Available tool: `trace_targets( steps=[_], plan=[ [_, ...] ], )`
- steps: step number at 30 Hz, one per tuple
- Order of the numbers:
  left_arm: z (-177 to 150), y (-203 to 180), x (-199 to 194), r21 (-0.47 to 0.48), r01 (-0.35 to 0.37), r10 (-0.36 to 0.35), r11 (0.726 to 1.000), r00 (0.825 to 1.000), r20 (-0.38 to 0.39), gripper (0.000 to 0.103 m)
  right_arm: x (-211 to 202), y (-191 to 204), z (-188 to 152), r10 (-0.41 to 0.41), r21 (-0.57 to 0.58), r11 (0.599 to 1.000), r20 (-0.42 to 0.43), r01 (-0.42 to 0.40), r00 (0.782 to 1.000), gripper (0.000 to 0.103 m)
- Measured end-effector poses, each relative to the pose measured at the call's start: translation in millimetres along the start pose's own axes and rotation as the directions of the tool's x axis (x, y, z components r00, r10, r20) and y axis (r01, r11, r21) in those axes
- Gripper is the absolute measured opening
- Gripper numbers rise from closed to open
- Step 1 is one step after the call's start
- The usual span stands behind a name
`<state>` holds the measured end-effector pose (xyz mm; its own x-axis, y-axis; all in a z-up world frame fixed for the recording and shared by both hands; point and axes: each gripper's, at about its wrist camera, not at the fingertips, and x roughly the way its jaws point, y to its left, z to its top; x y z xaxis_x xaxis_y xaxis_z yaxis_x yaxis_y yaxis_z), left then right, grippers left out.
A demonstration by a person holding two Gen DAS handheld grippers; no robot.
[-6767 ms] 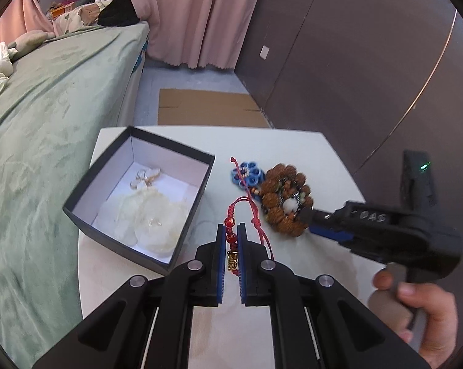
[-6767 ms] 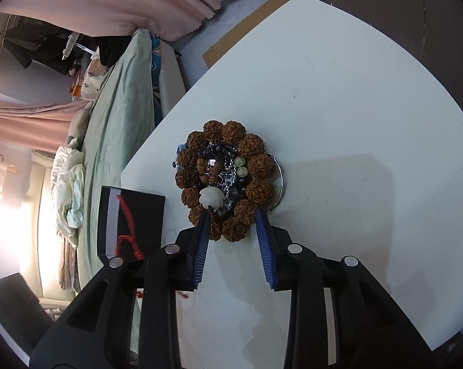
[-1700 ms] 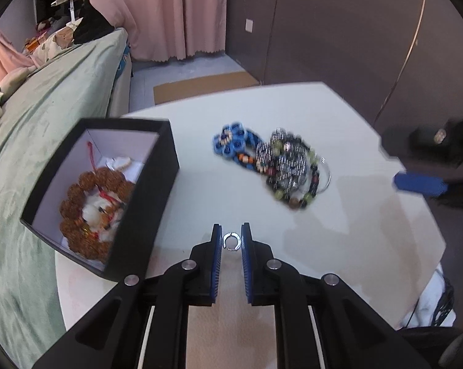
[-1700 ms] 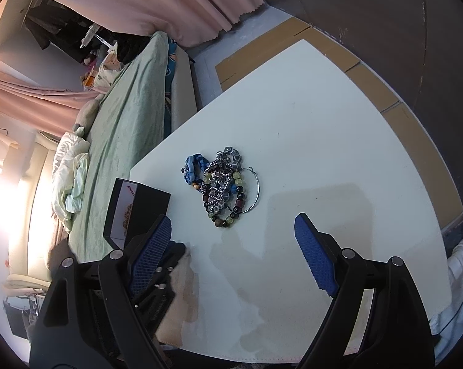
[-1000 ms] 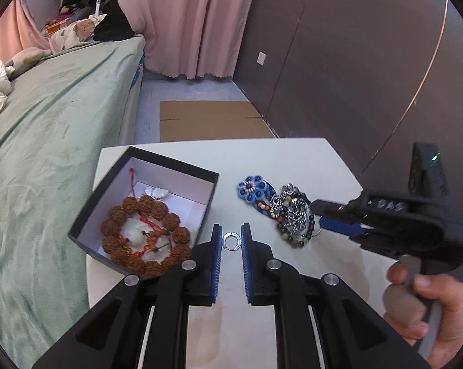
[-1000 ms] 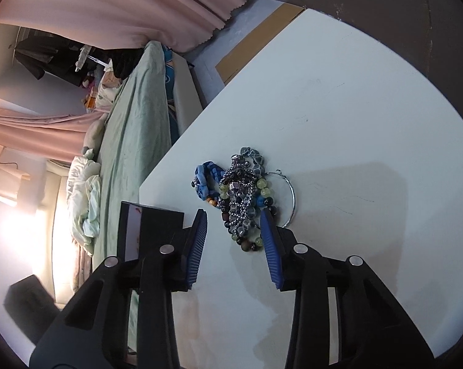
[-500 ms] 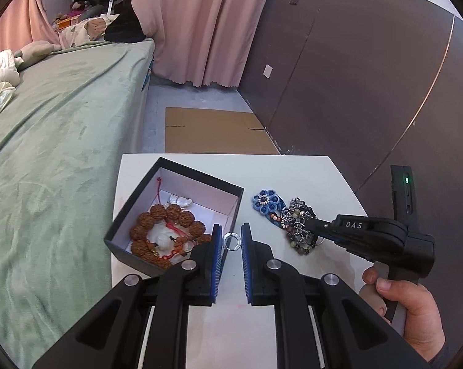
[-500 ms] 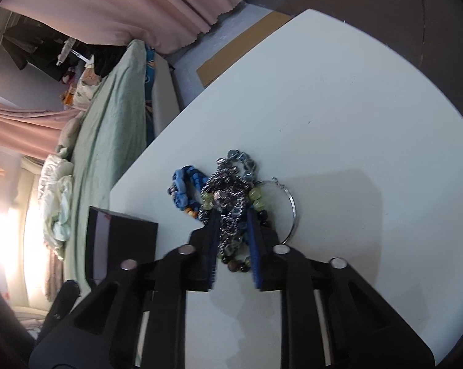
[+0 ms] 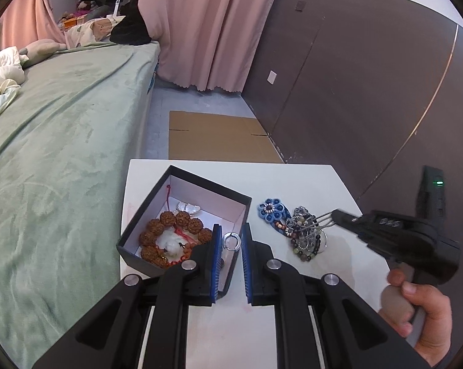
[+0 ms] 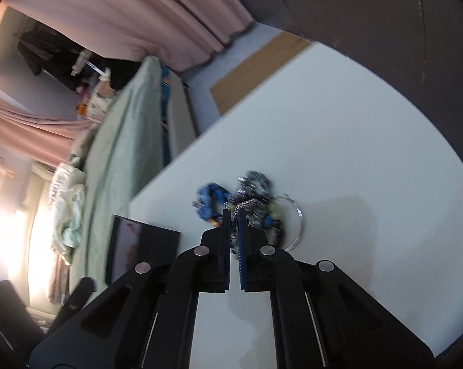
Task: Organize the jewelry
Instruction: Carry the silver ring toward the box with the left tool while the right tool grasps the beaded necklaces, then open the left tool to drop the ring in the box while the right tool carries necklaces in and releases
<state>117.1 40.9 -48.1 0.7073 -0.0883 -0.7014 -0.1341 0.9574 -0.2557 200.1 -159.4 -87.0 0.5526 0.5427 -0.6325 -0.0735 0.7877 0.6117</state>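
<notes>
A black box (image 9: 145, 215) with a white inside holds a brown bead bracelet (image 9: 167, 233) and a red cord. My left gripper (image 9: 230, 243) is shut on a small silver ring (image 9: 231, 242) and holds it above the box's right wall. On the white table (image 9: 308, 181) lie a blue flower piece (image 9: 271, 210) and a tangle of bead bracelets (image 9: 303, 233). My right gripper (image 10: 235, 212) is shut on a silvery bracelet (image 10: 247, 204) from that tangle (image 10: 262, 212), at the table surface. The box also shows in the right wrist view (image 10: 157, 243).
A green bed (image 9: 53, 141) runs along the table's left side. Flat cardboard (image 9: 219, 138) lies on the floor beyond the table, before a dark wall (image 9: 354, 92) and pink curtains (image 9: 207, 30). A thin wire hoop (image 10: 297, 224) lies by the tangle.
My left gripper has carried the ring back and left, to over the box's right wall. My right gripper has closed on the silvery bracelet in the tangle.
</notes>
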Motion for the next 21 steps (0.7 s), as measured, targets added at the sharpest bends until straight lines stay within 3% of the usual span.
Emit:
trace_targets(
  steps=[4, 13, 21],
  plan=[
    [4, 8, 2, -0.025, -0.012, 0.012, 1.000, 1.000, 0.004, 0.011, -19, 14, 5, 0.067, -0.034, 0.997, 0.065, -0.065, 0.996, 0.005],
    [9, 20, 10, -0.059, -0.041, 0.042, 0.997, 0.999, 0.010, 0.011, -41, 34, 8, 0.178, -0.059, 0.983, 0.116, -0.172, 0.977, 0.005],
    [13, 28, 18, -0.118, 0.021, -0.023, 0.993, 1.000, -0.012, 0.012, -67, 43, 9, 0.235, -0.073, 0.971, 0.157, -0.226, 0.959, 0.005]
  ],
)
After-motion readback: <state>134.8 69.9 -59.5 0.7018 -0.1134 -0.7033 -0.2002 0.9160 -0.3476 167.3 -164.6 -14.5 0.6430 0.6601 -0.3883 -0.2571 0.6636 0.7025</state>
